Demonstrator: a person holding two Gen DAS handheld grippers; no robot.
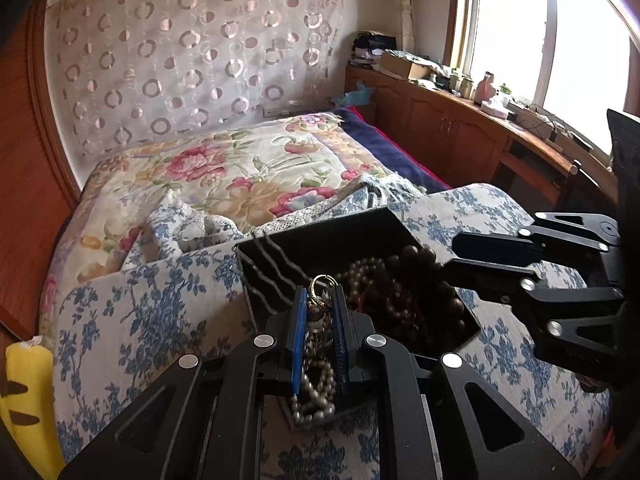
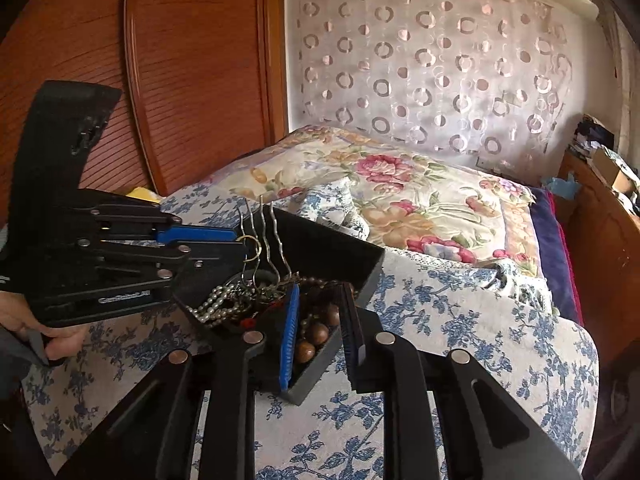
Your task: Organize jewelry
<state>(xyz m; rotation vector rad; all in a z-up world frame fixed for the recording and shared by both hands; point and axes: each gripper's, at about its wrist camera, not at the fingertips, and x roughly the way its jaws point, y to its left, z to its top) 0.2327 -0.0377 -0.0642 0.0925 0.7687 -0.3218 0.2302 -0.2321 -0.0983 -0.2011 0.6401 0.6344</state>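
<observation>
Gold metal shows between the blue pads of your left gripper [image 1: 320,300]: the jaws are closed on a gold ring [image 1: 322,285], which sits at the fingertips, centre of the left wrist view. In the right wrist view the same ring hangs at the tip of that gripper, left of centre, just beside the wavy hairpins [image 2: 264,240] that stand up at the far left wall of the black box [image 2: 360,276].

Below the ring, a pearl string [image 1: 316,392] lies between and under the left fingers. Whether it is attached to the ring or only lying beneath it cannot be told. If it is linked or snagged, lifting the ring will drag the pearls, and possibly more, out of the box.

Your right gripper [image 2: 320,320] stands part open over the lower right corner of the box, its jaws either side of the brown wooden beads [image 2: 316,336]; the pads do not appear to press on anything. A careless closing here could catch several strands at once.

Hazards from here:

- The ring is small and held only at the pad tips. A slight slackening or a knock against the hairpins would drop it into the tangle or onto the blue floral cover [image 2: 460,340], where the pattern would hide it.
- The box rests on soft bedding, not a firm surface. Pressing down or pulling on a strand may tip or slide it.
- The two grippers work close together over the box; they may collide.
</observation>
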